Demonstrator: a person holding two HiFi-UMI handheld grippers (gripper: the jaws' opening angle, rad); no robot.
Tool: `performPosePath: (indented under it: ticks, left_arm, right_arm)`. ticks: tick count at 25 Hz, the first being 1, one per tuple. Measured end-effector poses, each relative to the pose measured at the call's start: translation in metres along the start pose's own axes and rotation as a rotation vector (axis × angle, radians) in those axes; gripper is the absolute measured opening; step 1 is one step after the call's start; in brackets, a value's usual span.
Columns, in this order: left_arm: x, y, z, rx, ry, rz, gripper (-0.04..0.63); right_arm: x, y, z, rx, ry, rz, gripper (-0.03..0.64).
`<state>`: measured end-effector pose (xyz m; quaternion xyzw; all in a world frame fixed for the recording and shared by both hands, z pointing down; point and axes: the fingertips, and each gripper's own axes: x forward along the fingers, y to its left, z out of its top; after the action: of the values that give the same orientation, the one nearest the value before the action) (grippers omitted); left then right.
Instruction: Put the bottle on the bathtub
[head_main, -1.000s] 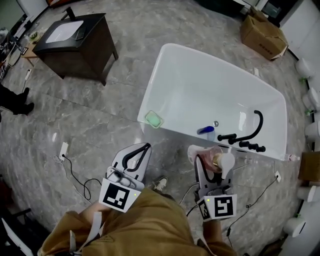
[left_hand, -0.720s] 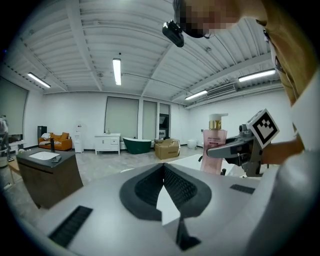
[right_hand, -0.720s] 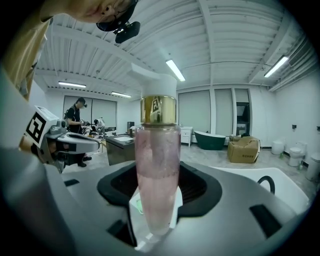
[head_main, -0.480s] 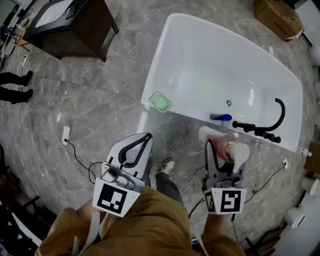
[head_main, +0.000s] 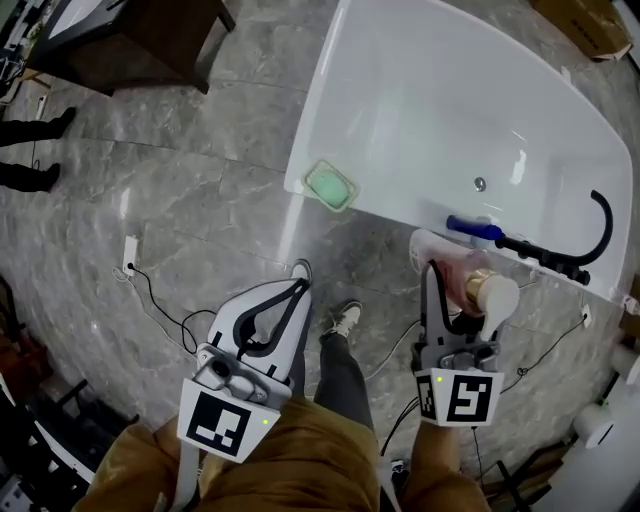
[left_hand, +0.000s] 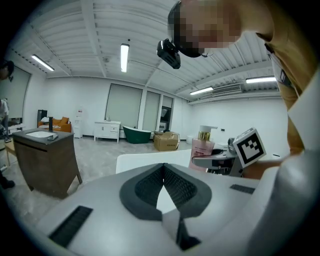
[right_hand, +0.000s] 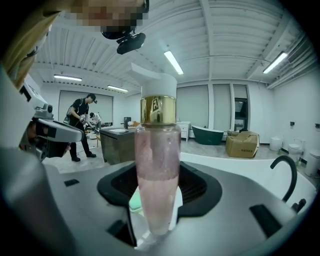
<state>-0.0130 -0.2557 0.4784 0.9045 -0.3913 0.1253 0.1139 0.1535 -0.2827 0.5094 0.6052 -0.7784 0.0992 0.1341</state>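
Right gripper (right_hand: 159, 189): jaws spread wide and clamped on the lower body of a clear pink pump bottle with a gold collar and white pump head (right_hand: 157, 150). The dark ribbed pads are seen pressed against both sides of it. The bottle is held upright, partly filled with pink liquid.

Left gripper (left_hand: 164, 169): jaws pressed together at the tips, nothing between them. It is held level with the right gripper, well apart from it, over the grey marbled floor (head_main: 190, 200).

Bottle location, head view: in the right gripper, just beside the near rim of the white oval bathtub (head_main: 420, 110), not set down on it. The nearest fitting is the black curved faucet (head_main: 600, 222) at the right end of that rim.

Also noted: a green soap bar in a pale dish (head_main: 331, 185) on the near rim, left of the bottle; a small blue object (head_main: 470, 226) by the faucet; a dark brown wooden washstand (left_hand: 42, 160) well apart across the floor.
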Motion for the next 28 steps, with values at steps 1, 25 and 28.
performPosePath:
  ticks: [1,25,28]
  left_arm:
    - [0.003,0.003,-0.006,0.002,0.007,-0.003,0.006]
    - [0.050,0.044,-0.080,0.041,0.125,0.004,0.006]
    - [0.054,0.048,-0.087,0.049,0.141,0.005,0.006]
  right_arm:
    - [0.007,0.000,-0.004,0.001,0.000,-0.002,0.230]
    - [0.114,-0.020,-0.119,0.077,0.053,-0.074,0.230]
    - [0.121,-0.023,-0.128,0.072,0.061,-0.083,0.230]
